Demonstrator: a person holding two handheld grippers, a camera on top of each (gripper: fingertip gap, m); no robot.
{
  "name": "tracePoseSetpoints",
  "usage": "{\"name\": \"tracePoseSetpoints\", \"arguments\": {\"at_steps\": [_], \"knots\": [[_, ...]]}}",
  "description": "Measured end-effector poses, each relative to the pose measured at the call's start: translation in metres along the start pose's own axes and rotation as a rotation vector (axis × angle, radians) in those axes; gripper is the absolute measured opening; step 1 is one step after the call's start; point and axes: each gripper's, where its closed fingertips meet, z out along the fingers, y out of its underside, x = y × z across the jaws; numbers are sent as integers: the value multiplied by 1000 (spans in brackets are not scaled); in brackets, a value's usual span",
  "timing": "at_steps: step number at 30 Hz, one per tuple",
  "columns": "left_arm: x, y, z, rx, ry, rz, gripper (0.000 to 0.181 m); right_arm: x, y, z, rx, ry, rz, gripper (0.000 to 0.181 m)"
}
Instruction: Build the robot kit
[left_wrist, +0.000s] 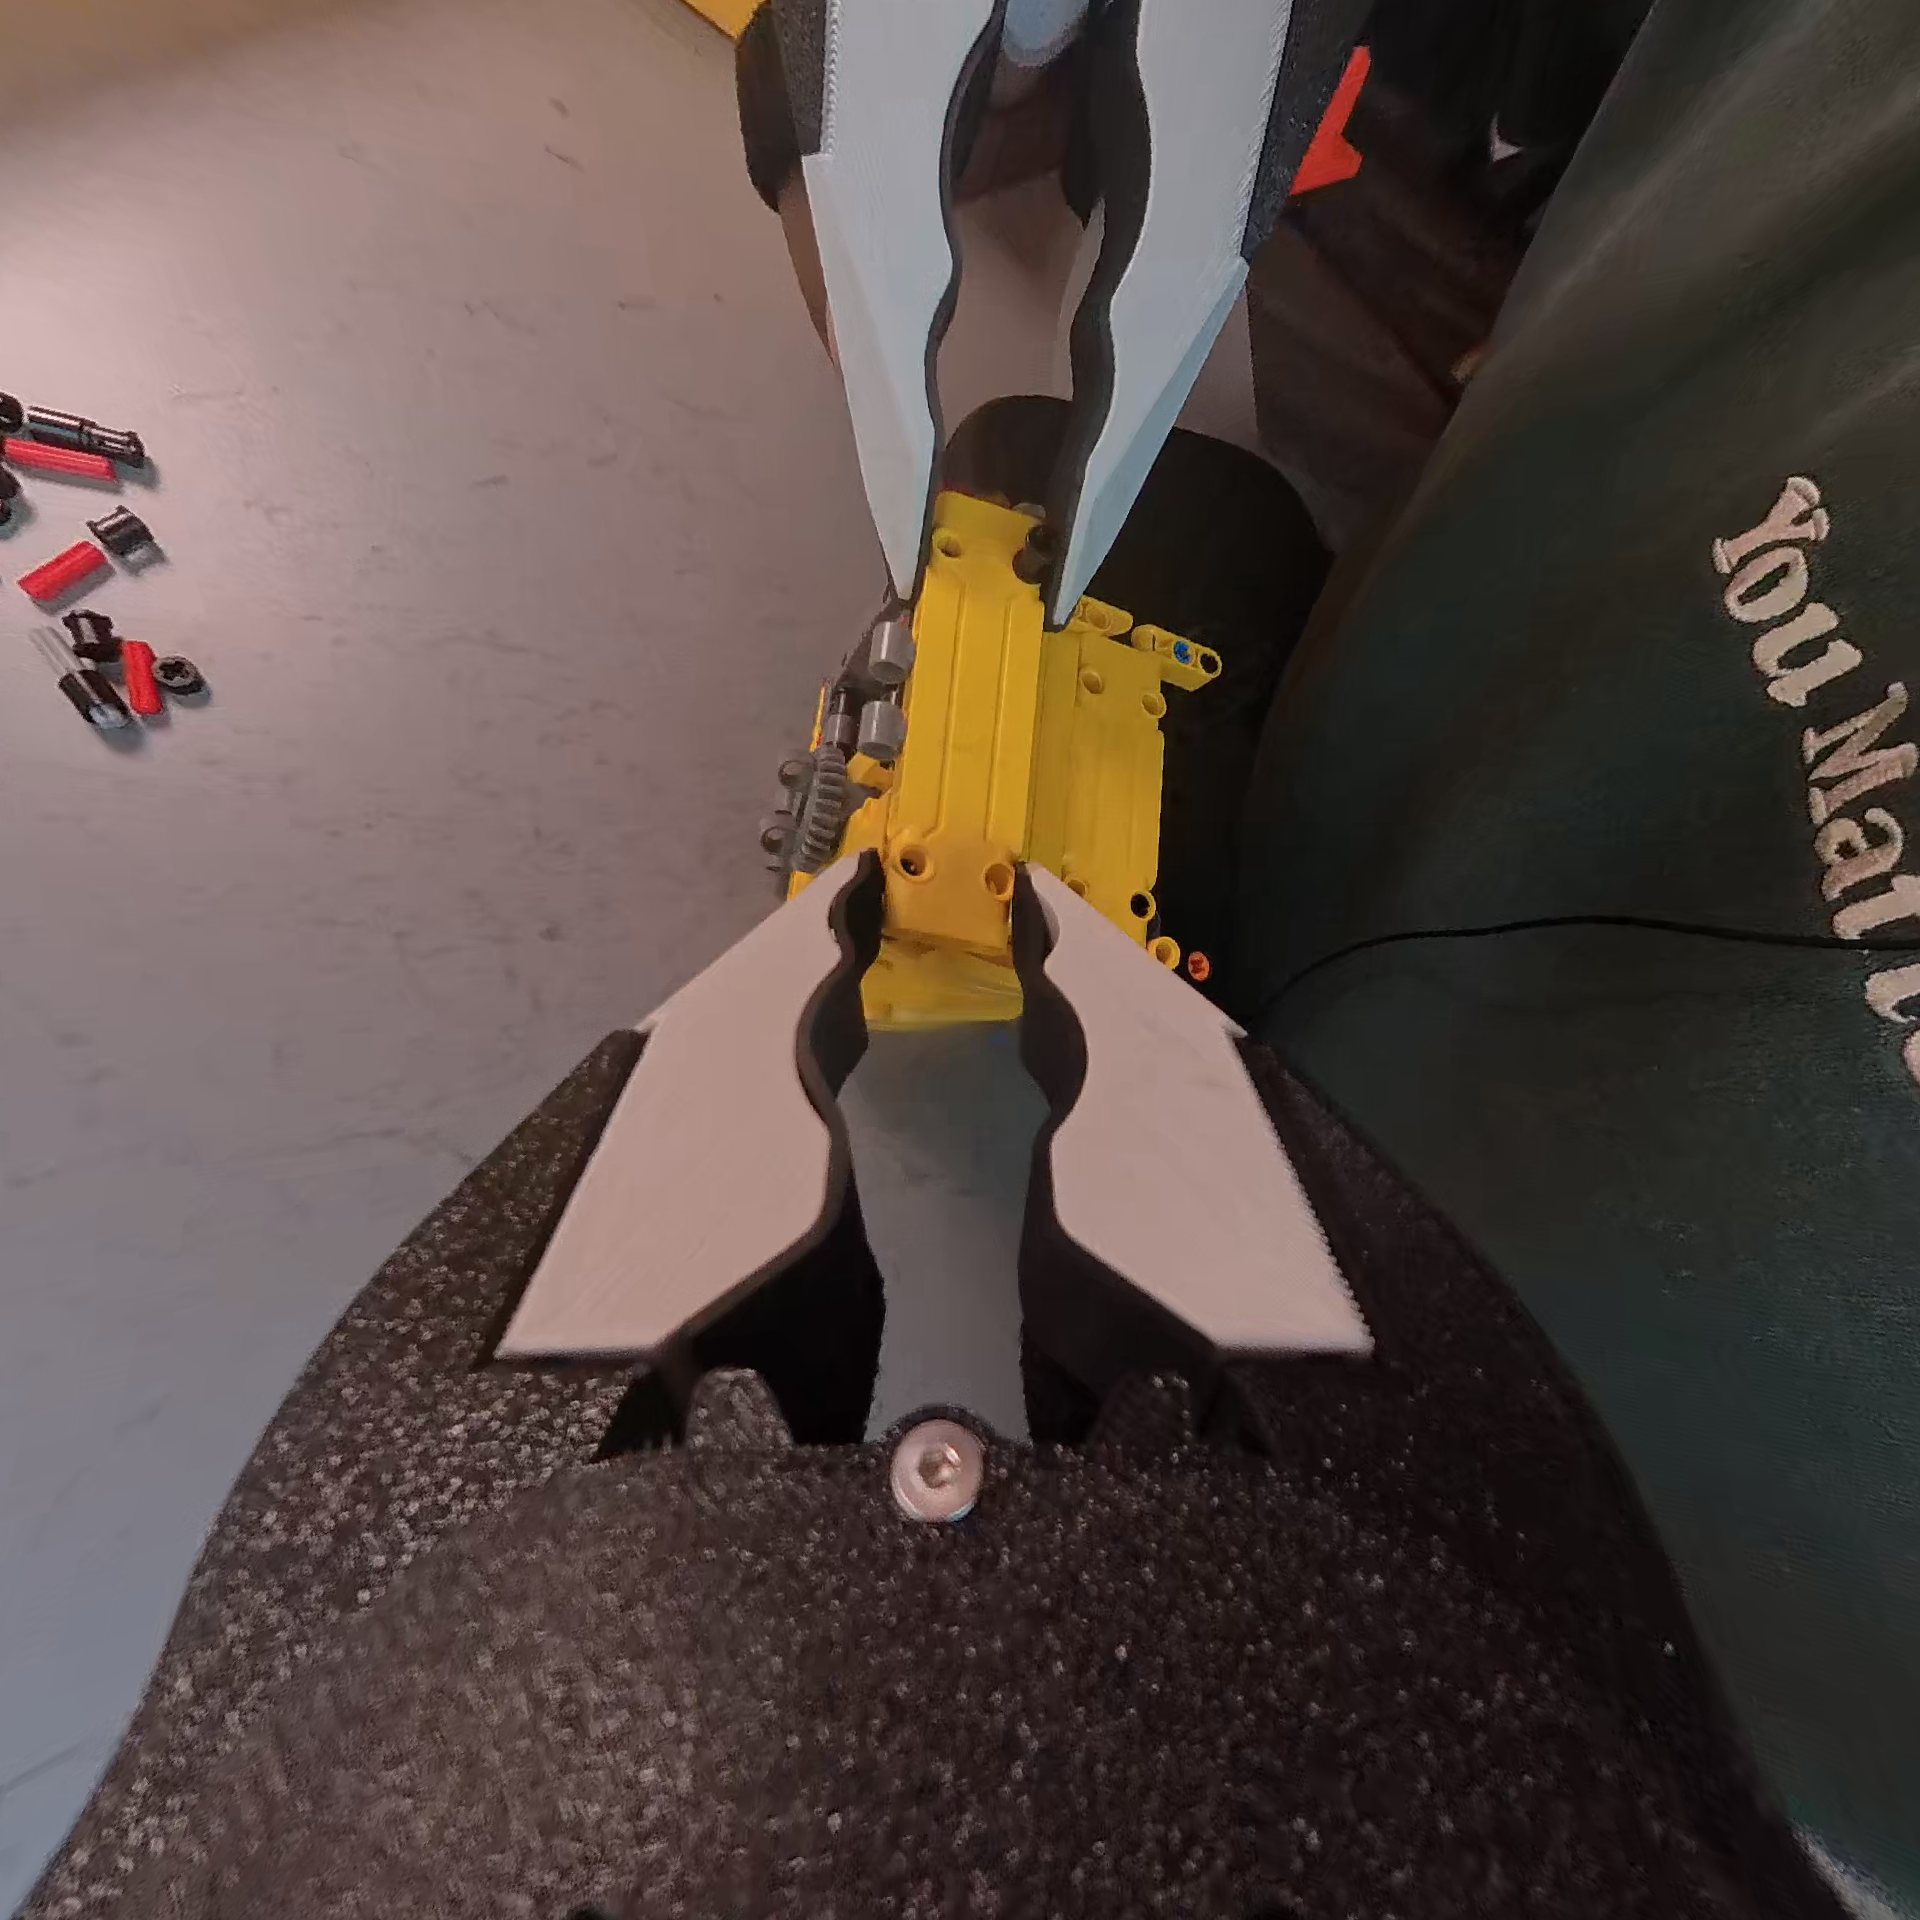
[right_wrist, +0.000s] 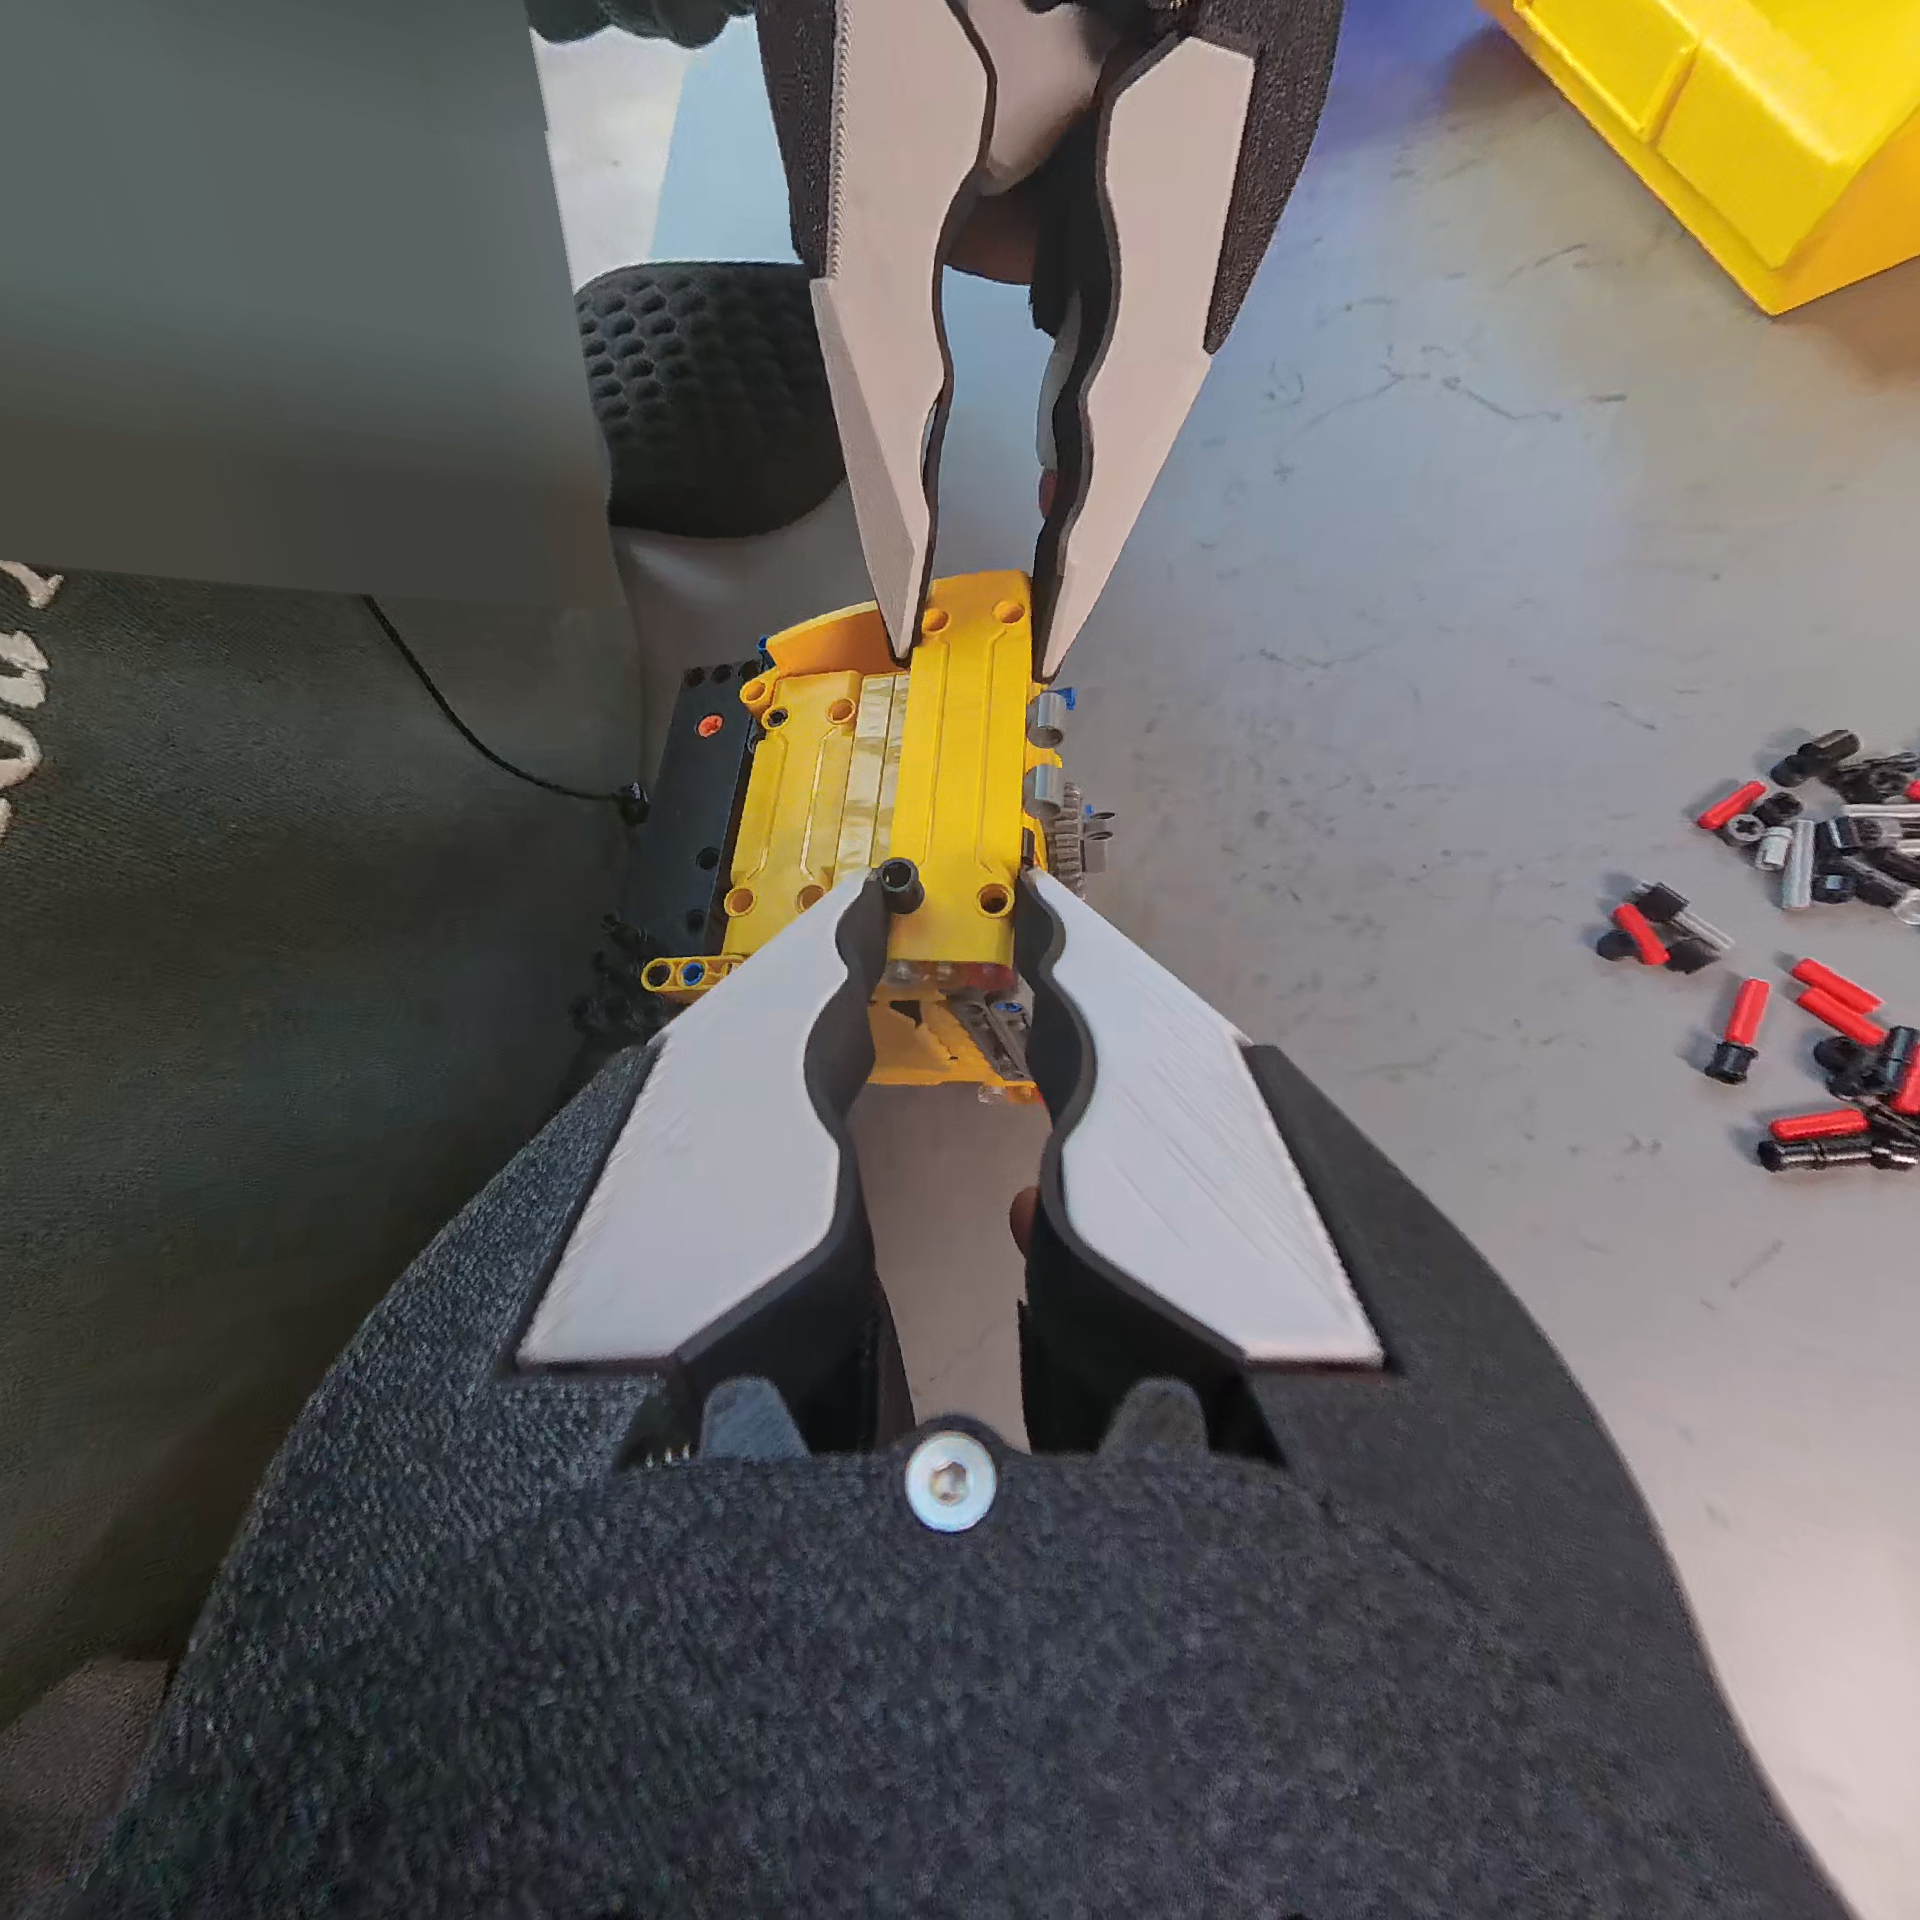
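left gripper (left_wrist: 945, 883) fingers clamped on 1 end of the yellow brick model (left_wrist: 971, 727) | right gripper (right_wrist: 945, 883) pinching the opposite end | model held just above the counter (left_wrist: 416, 831), so basically mid-hold | loose red and black pins (right_wrist: 1808, 935) off to the side, yellow bin (right_wrist: 1766, 135) beyond

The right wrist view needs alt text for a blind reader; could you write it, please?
Two grippers clamp opposite ends of a yellow brick model over a grey table. Loose red and black pins lie to the right, a yellow bin beyond.
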Motion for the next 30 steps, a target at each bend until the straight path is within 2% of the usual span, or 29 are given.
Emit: {"name": "tracePoseSetpoints", "arguments": {"at_steps": [4, 9, 14, 20, 22, 25, 30], "knots": [[5, 1, 3, 31, 41, -24, 25, -8, 2, 1, -26, -33, 6, 24], [7, 0, 3, 40, 11, 9, 25, -10, 2, 1, -34, -13, -28, 27], [7, 2, 3, 17, -24, 67, 25, -10, 2, -1, -33, 74, -110, 30], [6, 1, 4, 3, -34, 71, 25, -9, 3, -2, -37, 154, -160, 25], [7, 0, 3, -9, -61, 111, 25, -10, 4, -2, -39, 135, -115, 24], [1, 0, -1, -23, -174, 199, 40, -10, 4, -1, -47, 120, -88, 24], [2, 4, -4, -60, -284, 352, 27, -9, 4, -1, -60, 105, -57, 24]]}}
